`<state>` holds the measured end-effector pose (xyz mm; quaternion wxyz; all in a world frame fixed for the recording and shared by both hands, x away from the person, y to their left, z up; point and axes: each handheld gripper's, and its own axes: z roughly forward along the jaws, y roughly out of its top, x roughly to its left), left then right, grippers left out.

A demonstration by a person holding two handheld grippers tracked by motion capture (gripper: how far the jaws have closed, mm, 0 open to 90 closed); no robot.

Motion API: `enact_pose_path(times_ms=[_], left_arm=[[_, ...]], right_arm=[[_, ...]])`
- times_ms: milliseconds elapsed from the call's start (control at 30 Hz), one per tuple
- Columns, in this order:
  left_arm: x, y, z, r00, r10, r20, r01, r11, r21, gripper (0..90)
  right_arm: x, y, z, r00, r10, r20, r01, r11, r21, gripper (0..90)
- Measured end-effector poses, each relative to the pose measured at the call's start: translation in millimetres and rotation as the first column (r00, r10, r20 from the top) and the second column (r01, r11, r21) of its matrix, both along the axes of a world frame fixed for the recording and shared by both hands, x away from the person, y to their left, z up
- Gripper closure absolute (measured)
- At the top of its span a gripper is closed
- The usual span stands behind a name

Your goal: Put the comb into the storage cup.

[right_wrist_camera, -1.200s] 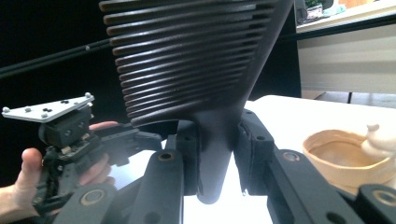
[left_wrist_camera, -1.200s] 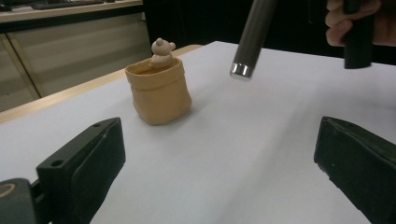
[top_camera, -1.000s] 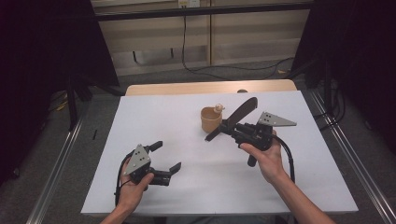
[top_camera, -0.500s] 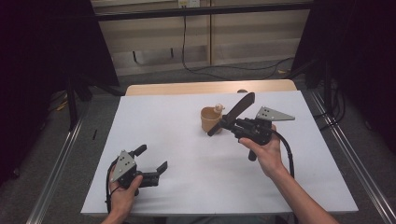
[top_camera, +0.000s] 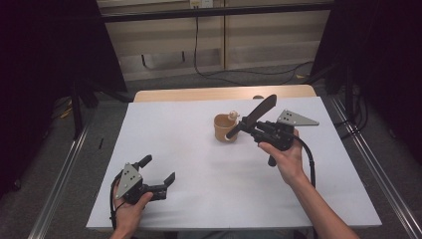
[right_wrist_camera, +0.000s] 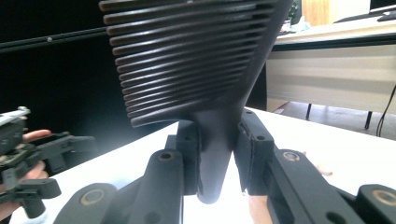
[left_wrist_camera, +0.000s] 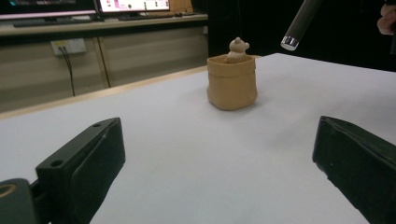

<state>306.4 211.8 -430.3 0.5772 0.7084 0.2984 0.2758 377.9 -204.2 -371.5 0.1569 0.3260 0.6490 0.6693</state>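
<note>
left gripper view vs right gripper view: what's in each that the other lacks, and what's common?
Left gripper view: a tan pouch-shaped cup with a small bear figure in it. Right gripper view: the right gripper clamped on the black spatula at its ribbed blade. Both: the white table, the open left gripper, and the spatula, seen from the left as a handle tip.

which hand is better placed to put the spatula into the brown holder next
Right. The right hand-held gripper is shut on the black spatula, its handle end beside the brown holder. The left hand-held gripper is open, empty and far off.
</note>
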Motion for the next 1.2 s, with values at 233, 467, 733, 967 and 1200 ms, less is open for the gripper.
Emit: enact_pose_path(times_ms=[233,467,733,967,1200], left_arm=[[1.4,3.1,-1.0,0.9992,-0.012,-0.039,0.011,0.9995,-0.029,2.9],[1.5,2.8,-1.8,0.9987,-0.005,-0.051,0.003,0.9992,-0.039,2.9],[0.6,1.3,-0.4,0.9981,-0.027,-0.055,0.025,0.9985,-0.049,2.9],[0.6,2.3,-0.4,0.9991,-0.016,-0.038,0.015,0.9992,-0.037,2.9],[2.1,2.6,-1.3,0.9989,-0.012,-0.045,0.01,0.9992,-0.039,2.9]], right_arm=[[8.0,-0.1,3.1,0.9998,-0.012,0.016,0.012,1.0,-0.009,72.9],[16.5,2.9,5.4,0.9994,-0.026,0.023,0.026,0.999,-0.022,72.8],[23.3,6.8,11.6,0.9984,-0.039,0.042,0.04,0.999,-0.031,72.9],[30.4,10.0,16.1,0.9975,-0.052,0.047,0.054,0.998,-0.043,72.9],[41.7,15.8,17.9,0.9967,-0.067,0.044,0.07,0.996,-0.061,72.8]])
